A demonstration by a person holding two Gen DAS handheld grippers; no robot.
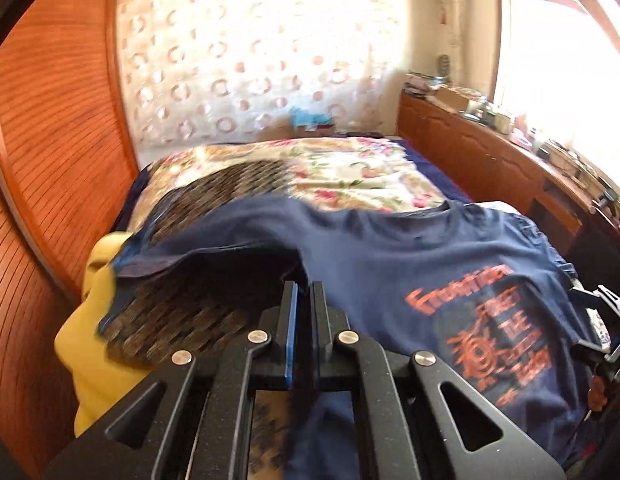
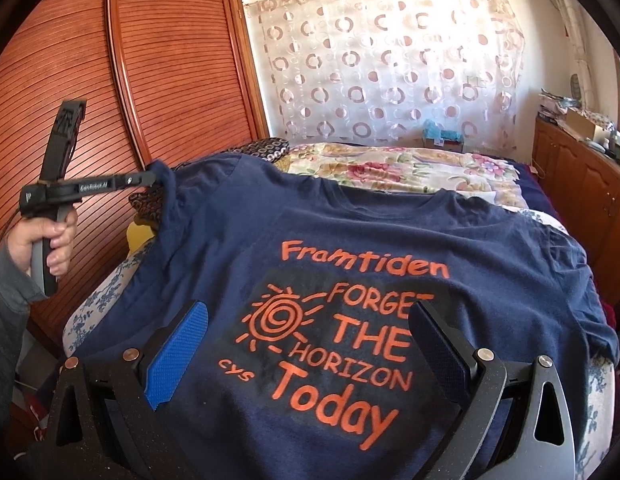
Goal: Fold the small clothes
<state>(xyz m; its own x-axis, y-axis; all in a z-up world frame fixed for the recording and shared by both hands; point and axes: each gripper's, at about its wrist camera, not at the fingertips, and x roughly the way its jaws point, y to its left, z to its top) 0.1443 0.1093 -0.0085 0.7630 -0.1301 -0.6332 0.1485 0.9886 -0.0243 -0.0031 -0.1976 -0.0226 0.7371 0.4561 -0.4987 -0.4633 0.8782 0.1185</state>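
A navy T-shirt (image 2: 350,232) with orange print lies front up across the bed. My left gripper (image 1: 304,290) is shut on the shirt's left sleeve edge and holds that fabric raised off the bed. The right wrist view shows it too, the left gripper (image 2: 152,180) pinching the sleeve at the shirt's upper left, with a person's hand (image 2: 50,240) on the handle. My right gripper (image 2: 310,312) stands open low over the print, its blue pads (image 2: 178,352) wide apart and nothing between them.
A floral bedspread (image 2: 390,168) covers the bed beyond the shirt. Slatted wooden wardrobe doors (image 2: 110,80) stand close on the left. Wooden cabinets (image 2: 582,168) with clutter run along the right. A yellow cloth (image 1: 90,320) and a dark patterned cloth (image 1: 182,320) lie under the lifted sleeve.
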